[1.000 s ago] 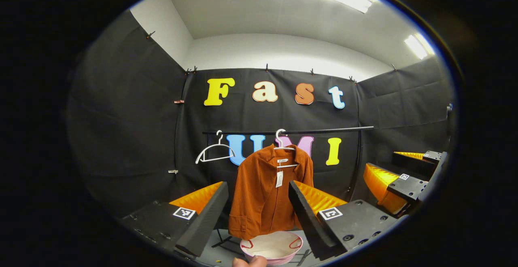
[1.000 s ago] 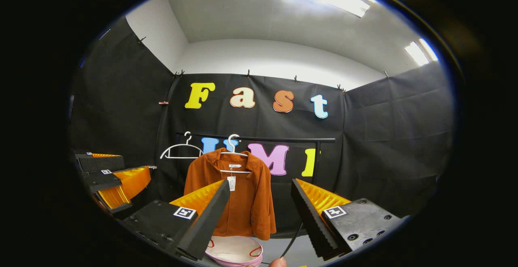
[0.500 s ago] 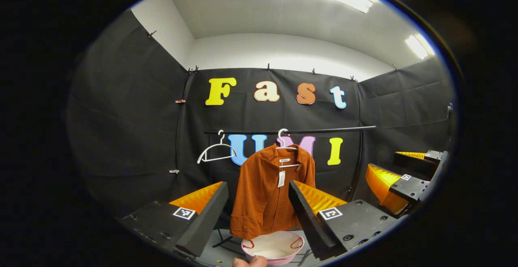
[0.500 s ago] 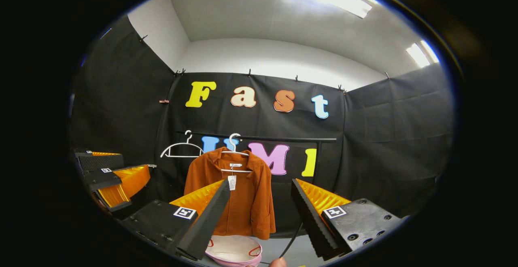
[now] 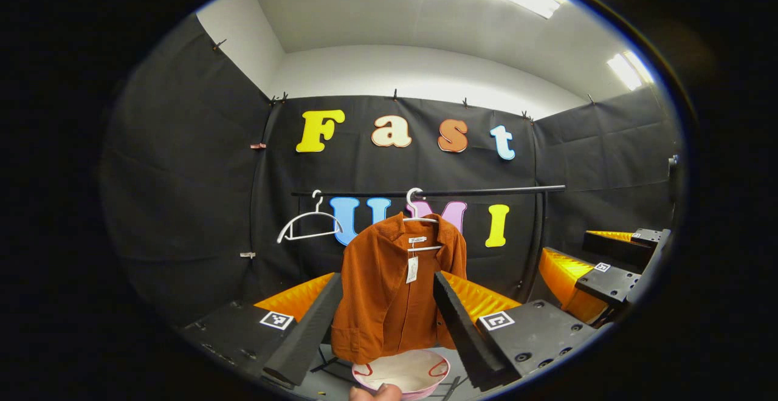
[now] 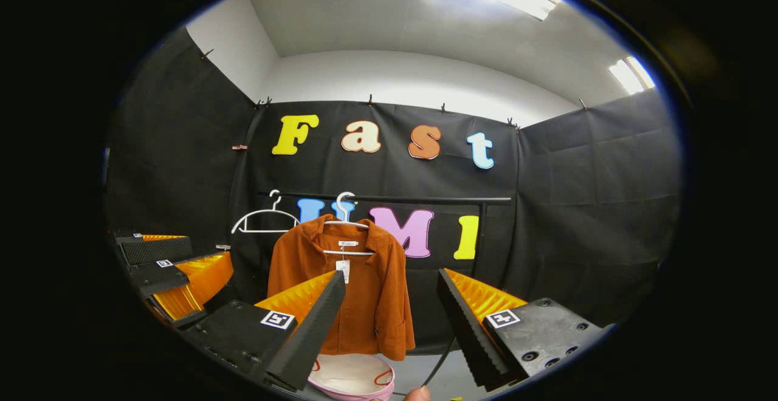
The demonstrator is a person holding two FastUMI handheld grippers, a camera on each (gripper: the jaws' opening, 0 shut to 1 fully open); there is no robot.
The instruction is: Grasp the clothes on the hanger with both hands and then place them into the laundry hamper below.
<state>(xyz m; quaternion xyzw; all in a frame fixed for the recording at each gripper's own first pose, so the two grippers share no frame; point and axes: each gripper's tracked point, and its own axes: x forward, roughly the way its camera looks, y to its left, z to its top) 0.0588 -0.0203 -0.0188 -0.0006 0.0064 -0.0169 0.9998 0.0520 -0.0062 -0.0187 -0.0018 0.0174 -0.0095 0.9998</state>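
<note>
Both hand-held grippers, left (image 5: pixel 382 307) and right (image 6: pixel 389 310), are spread wide, ready to grab. Well ahead, the orange ribbed jacket (image 5: pixel 395 294) hangs on a white hanger (image 5: pixel 419 222) so it can drop into the pink round hamper (image 5: pixel 401 373) below.

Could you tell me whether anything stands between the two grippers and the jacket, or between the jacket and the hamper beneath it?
Nothing visible does. Both grippers are open, with the orange jacket hanging apart from them on its hanger, and the hamper sits open directly below its hem.
</note>
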